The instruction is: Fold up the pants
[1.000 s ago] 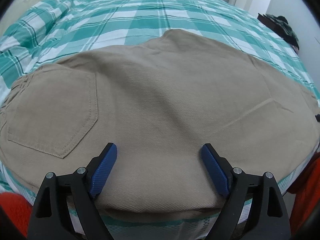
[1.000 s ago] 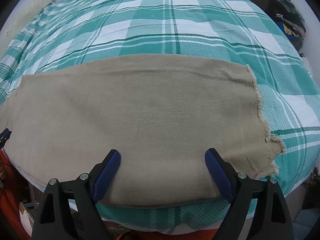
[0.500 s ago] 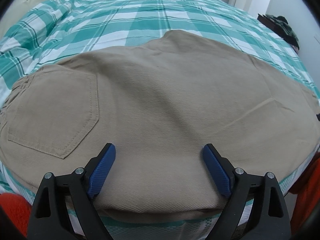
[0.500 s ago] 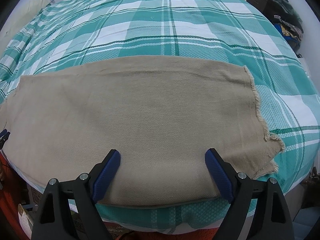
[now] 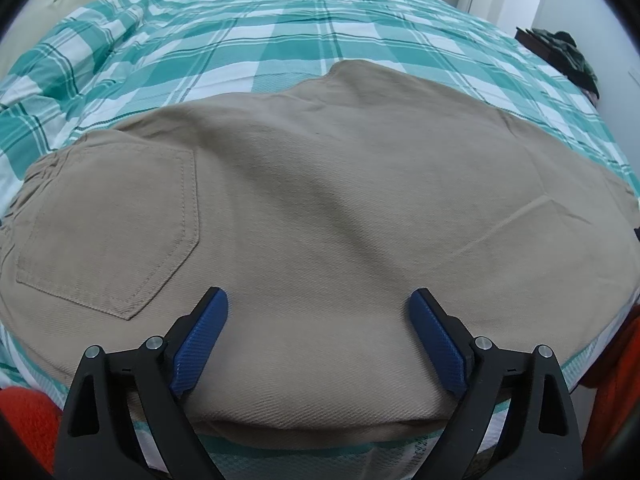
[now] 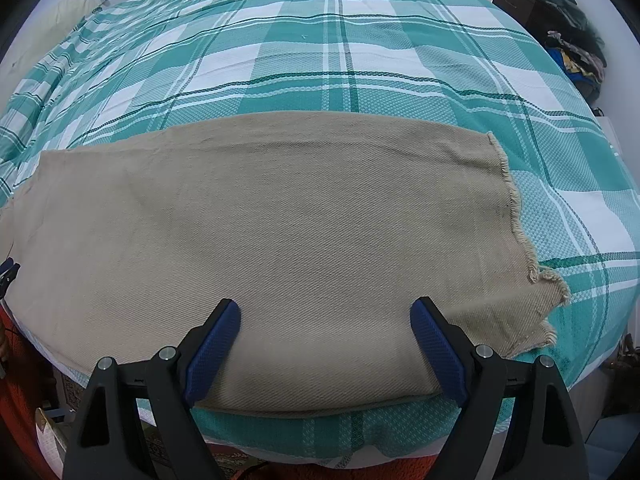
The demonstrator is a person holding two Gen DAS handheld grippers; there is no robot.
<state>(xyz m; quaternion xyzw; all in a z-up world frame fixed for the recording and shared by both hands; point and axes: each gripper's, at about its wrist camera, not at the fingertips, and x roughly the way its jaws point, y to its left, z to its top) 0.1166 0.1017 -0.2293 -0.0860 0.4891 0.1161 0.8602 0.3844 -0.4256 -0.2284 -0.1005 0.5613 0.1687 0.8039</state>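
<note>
A pair of khaki pants (image 5: 320, 216) lies flat along the near edge of a bed covered by a green and white plaid bedspread (image 5: 280, 40). The left tool (image 5: 318, 304) hangs over the seat end of the pants, its two blue-padded fingers (image 5: 200, 336) spread wide apart with only flat cloth below and between them, nothing pinched. Ahead and to the left of this tool sits a stitched back pocket (image 5: 108, 232); beyond the tool the cloth rises to a rounded bulge at its far edge, and a soft ridge runs across the fabric just ahead of the right finger.

The right tool (image 6: 324, 312) hovers over the leg end of the same pants (image 6: 272, 232), its jaws likewise standing wide with no cloth caught between the pads (image 6: 212, 348). To the right of this tool the frayed hem (image 6: 516, 216) ends the leg, ragged at its lower corner, and the plaid bedspread (image 6: 320, 48) stretches away beyond. A heap of dark clothes (image 6: 568, 40) sits on furniture far off to the right, past the bed.
</note>
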